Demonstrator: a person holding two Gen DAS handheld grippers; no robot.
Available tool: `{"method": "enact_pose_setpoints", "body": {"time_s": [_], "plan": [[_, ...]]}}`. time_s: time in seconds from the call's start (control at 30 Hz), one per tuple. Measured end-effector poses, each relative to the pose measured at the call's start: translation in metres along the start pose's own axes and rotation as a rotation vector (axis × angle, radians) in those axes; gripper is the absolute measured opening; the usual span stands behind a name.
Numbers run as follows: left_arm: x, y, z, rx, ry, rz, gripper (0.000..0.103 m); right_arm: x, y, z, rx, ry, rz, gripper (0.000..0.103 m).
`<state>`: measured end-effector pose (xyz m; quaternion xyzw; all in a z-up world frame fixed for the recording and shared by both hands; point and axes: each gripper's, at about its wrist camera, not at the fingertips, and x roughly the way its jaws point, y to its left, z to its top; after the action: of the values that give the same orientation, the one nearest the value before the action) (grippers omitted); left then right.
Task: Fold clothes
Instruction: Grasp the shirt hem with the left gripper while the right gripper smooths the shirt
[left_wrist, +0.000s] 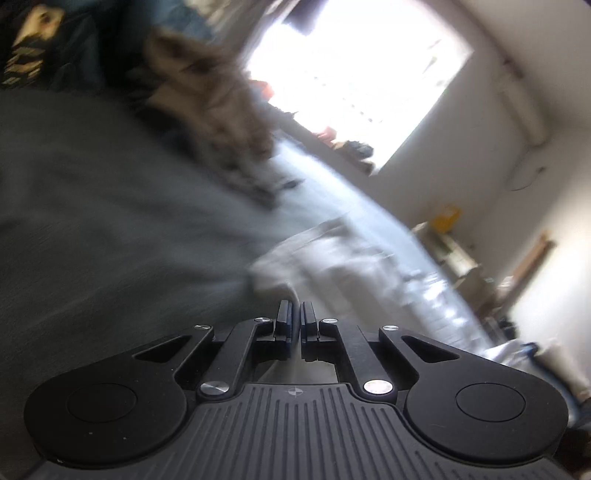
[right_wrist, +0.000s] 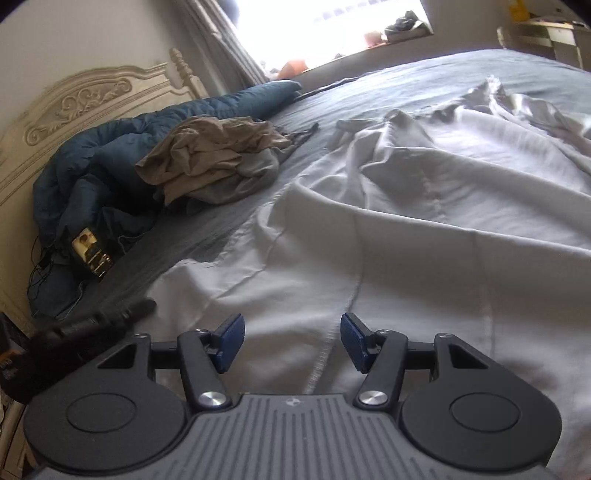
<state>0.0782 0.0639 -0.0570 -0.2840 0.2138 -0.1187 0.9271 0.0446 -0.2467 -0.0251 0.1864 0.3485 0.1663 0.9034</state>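
The left tool (left_wrist: 296, 308) is pressed together, nothing visibly pinched. The right tool (right_wrist: 292, 338) is spread above the white garment (right_wrist: 406, 221), its seam at 12 o'clock.

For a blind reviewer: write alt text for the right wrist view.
The right gripper, jaws open and empty, hovers over a rumpled white garment spread on a grey-sheeted bed. Beyond lie a tan clothes pile, blue duvet and carved headboard.
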Motion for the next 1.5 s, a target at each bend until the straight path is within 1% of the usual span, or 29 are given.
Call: {"method": "enact_pose_setpoints", "body": {"time_s": [0.07, 0.13, 0.2, 0.27, 0.33, 0.4, 0.47, 0.5, 0.53, 0.57, 0.63, 0.7, 0.73, 0.77, 0.8, 0.83, 0.87, 0.93, 1.0, 1.1, 1.2, 1.27, 1.3, 1.37, 1.4, 1.43, 1.47, 1.5], "plan": [[0.005, -0.032, 0.003, 0.049, -0.015, -0.087, 0.002, -0.009, -0.011, -0.001, 0.036, -0.013, -0.022, 0.061], [0.012, -0.066, 0.004, 0.106, -0.020, -0.182, 0.002, -0.023, -0.027, -0.002, 0.099, -0.035, -0.041, 0.061], [0.023, -0.106, -0.005, 0.182, 0.003, -0.278, 0.002, -0.044, -0.048, -0.003, 0.168, -0.068, -0.067, 0.061], [0.036, -0.141, -0.022, 0.242, 0.061, -0.373, 0.002, -0.066, -0.067, -0.006, 0.226, -0.111, -0.109, 0.061], [0.050, -0.168, -0.048, 0.299, 0.139, -0.442, 0.002, -0.089, -0.086, -0.010, 0.275, -0.153, -0.155, 0.061], [0.055, -0.180, -0.073, 0.329, 0.221, -0.477, 0.002, -0.105, -0.102, -0.014, 0.305, -0.175, -0.193, 0.061], [0.052, -0.175, -0.089, 0.323, 0.284, -0.496, 0.004, -0.115, -0.111, -0.015, 0.307, -0.188, -0.214, 0.061], [0.047, -0.168, -0.091, 0.324, 0.292, -0.489, 0.004, -0.117, -0.113, -0.014, 0.296, -0.192, -0.216, 0.061], [0.042, -0.160, -0.093, 0.325, 0.299, -0.482, 0.008, -0.119, -0.116, -0.013, 0.285, -0.197, -0.218, 0.061], [0.035, -0.150, -0.094, 0.321, 0.295, -0.464, 0.016, -0.121, -0.118, -0.011, 0.274, -0.201, -0.219, 0.061], [0.022, -0.127, -0.085, 0.289, 0.282, -0.418, 0.023, -0.114, -0.114, -0.003, 0.239, -0.200, -0.181, 0.061], [0.011, -0.105, -0.077, 0.268, 0.277, -0.375, 0.026, -0.095, -0.099, 0.007, 0.204, -0.174, -0.111, 0.061], [0.003, -0.094, -0.073, 0.263, 0.274, -0.351, 0.031, -0.085, -0.091, 0.012, 0.186, -0.160, -0.076, 0.061], [-0.004, -0.085, -0.071, 0.258, 0.270, -0.326, 0.034, -0.068, -0.077, 0.017, 0.154, -0.131, -0.025, 0.062], [-0.011, -0.075, -0.068, 0.253, 0.266, -0.302, 0.035, -0.053, -0.065, 0.020, 0.125, -0.104, 0.016, 0.063], [-0.017, -0.066, -0.067, 0.243, 0.261, -0.282, 0.037, -0.034, -0.049, 0.022, 0.085, -0.066, 0.065, 0.066], [-0.023, -0.058, -0.066, 0.233, 0.256, -0.262, 0.039, -0.016, -0.036, 0.024, 0.054, -0.025, 0.091, 0.068], [-0.031, -0.043, -0.063, 0.210, 0.247, -0.229, 0.044, 0.020, -0.011, 0.026, -0.008, 0.057, 0.142, 0.068], [-0.033, -0.036, -0.062, 0.194, 0.228, -0.201, 0.047, 0.053, 0.006, 0.031, -0.067, 0.123, 0.153, 0.068], [-0.035, -0.026, -0.059, 0.188, 0.212, -0.171, 0.048, 0.086, 0.018, 0.040, -0.127, 0.159, 0.082, 0.068], [-0.032, -0.020, -0.060, 0.183, 0.214, -0.166, 0.050, 0.106, 0.023, 0.045, -0.175, 0.205, 0.078, 0.068], [-0.028, -0.019, -0.060, 0.190, 0.217, -0.163, 0.050, 0.111, 0.029, 0.045, -0.224, 0.229, 0.063, 0.068], [-0.027, -0.018, -0.060, 0.194, 0.218, -0.164, 0.050, 0.113, 0.033, 0.044, -0.252, 0.238, 0.057, 0.065], [-0.027, -0.015, -0.062, 0.197, 0.223, -0.166, 0.050, 0.111, 0.040, 0.042, -0.295, 0.248, 0.063, 0.038], [-0.027, -0.014, -0.062, 0.197, 0.226, -0.168, 0.050, 0.111, 0.043, 0.041, -0.311, 0.247, 0.061, 0.029], [-0.025, -0.015, -0.063, 0.197, 0.231, -0.170, 0.050, 0.109, 0.046, 0.041, -0.320, 0.245, 0.062, 0.014], [-0.024, -0.015, -0.063, 0.199, 0.235, -0.171, 0.050, 0.108, 0.049, 0.040, -0.329, 0.242, 0.062, 0.007], [-0.022, -0.015, -0.064, 0.202, 0.237, -0.171, 0.050, 0.105, 0.051, 0.040, -0.330, 0.232, 0.069, 0.004]]}}
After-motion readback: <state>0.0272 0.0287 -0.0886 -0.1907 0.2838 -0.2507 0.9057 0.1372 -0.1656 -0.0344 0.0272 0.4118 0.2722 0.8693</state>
